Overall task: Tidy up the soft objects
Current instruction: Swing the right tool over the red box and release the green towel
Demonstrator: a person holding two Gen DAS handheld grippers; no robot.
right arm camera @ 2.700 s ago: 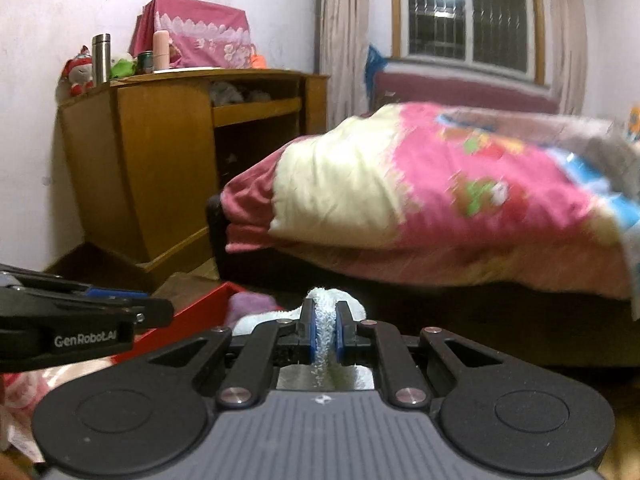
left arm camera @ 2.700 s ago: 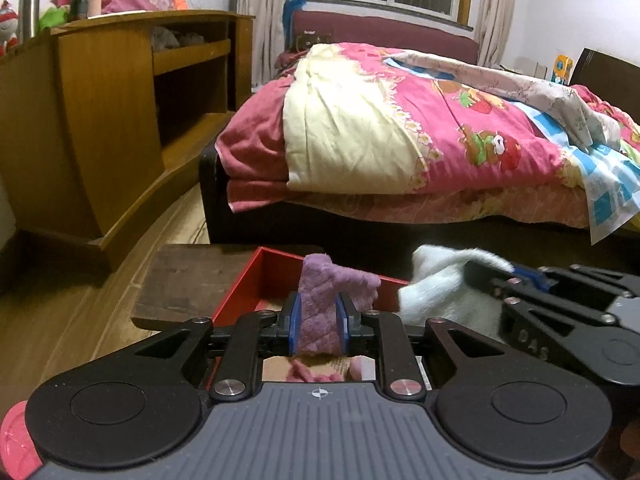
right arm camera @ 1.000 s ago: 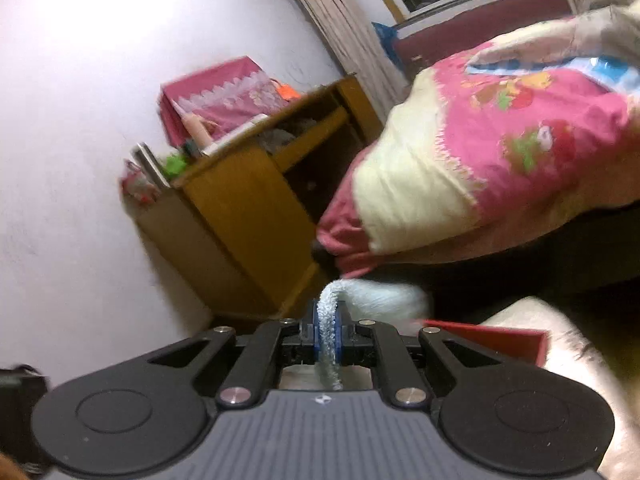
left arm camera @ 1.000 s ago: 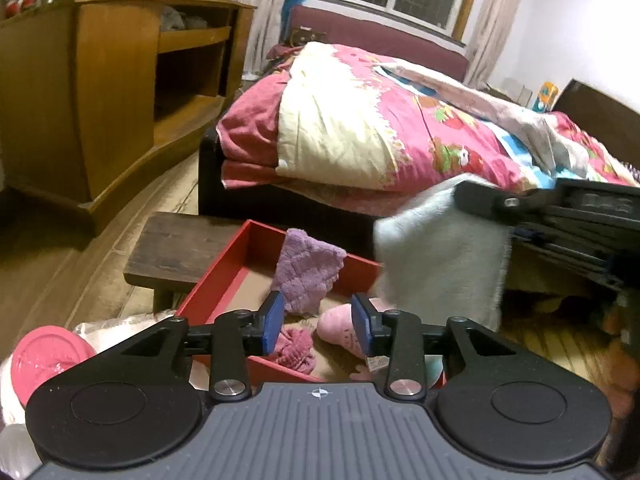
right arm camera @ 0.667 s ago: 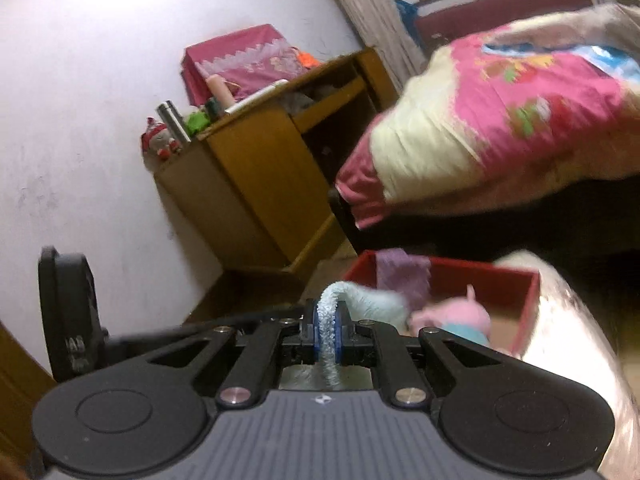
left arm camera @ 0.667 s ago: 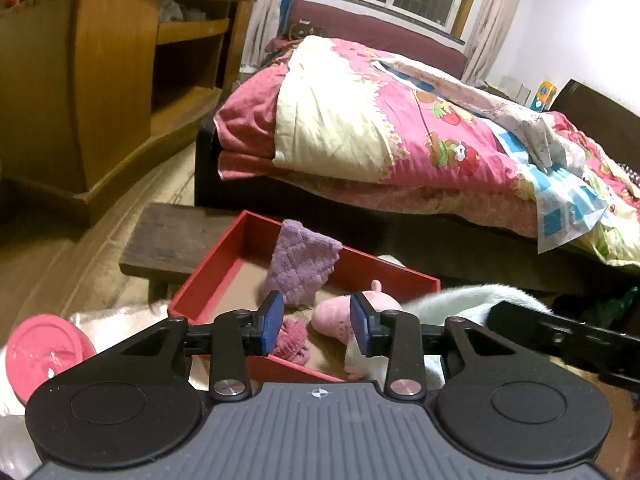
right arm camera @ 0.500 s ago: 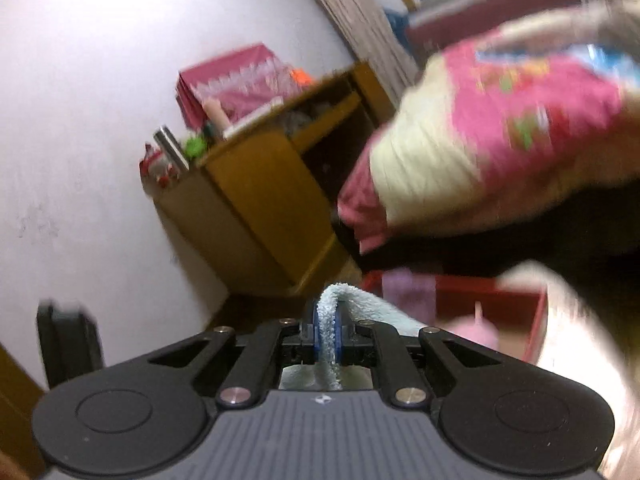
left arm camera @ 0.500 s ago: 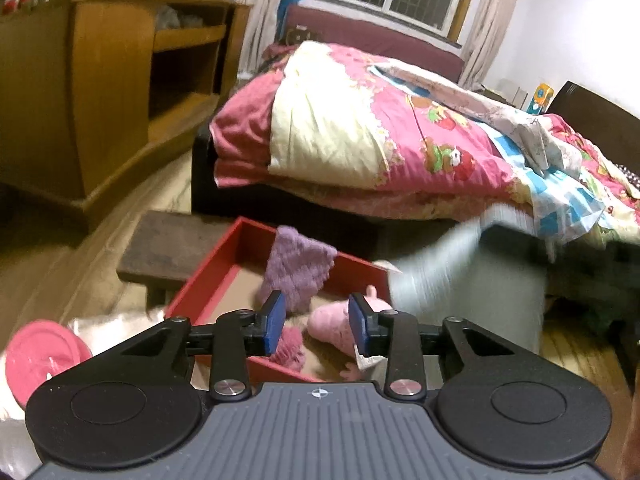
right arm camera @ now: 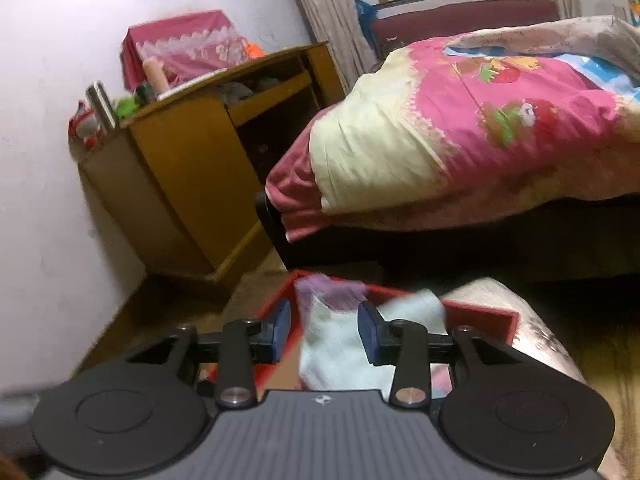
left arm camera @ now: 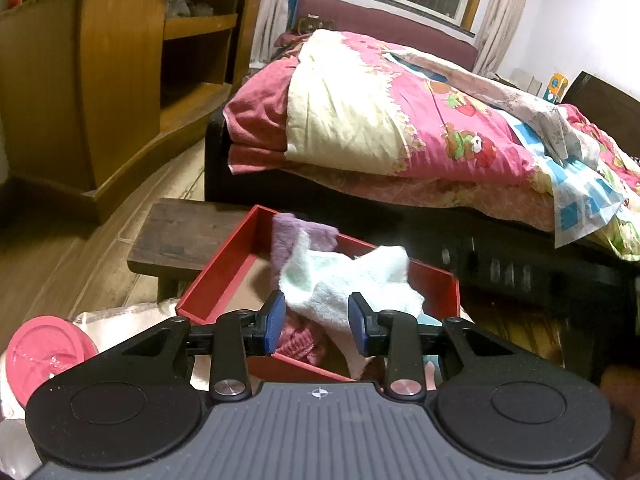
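A red box point(left arm camera: 224, 276) sits low in front of the bed. A pale mint-white towel point(left arm camera: 352, 280) lies loose in it, over a purple cloth point(left arm camera: 288, 232) that leans on the far wall, with a pink knitted item point(left arm camera: 298, 340) at the near side. My left gripper point(left arm camera: 316, 322) is open and empty just above the box's near edge. In the right wrist view, my right gripper point(right arm camera: 324, 330) is open above the box point(right arm camera: 476, 314), with the towel point(right arm camera: 344, 340) lying free below it and the purple cloth point(right arm camera: 332, 290) behind.
A dark wooden stool point(left arm camera: 180, 232) stands left of the box. A pink round lid point(left arm camera: 44, 350) lies at lower left. A bed with a pink quilt point(left arm camera: 420, 132) fills the back. A wooden cabinet point(left arm camera: 112, 80) stands at left. A beige cushion point(right arm camera: 536, 332) lies right of the box.
My right gripper opened and let go of the white towel, which now lies in the red box. My left gripper, open since a second ago, has barely moved.
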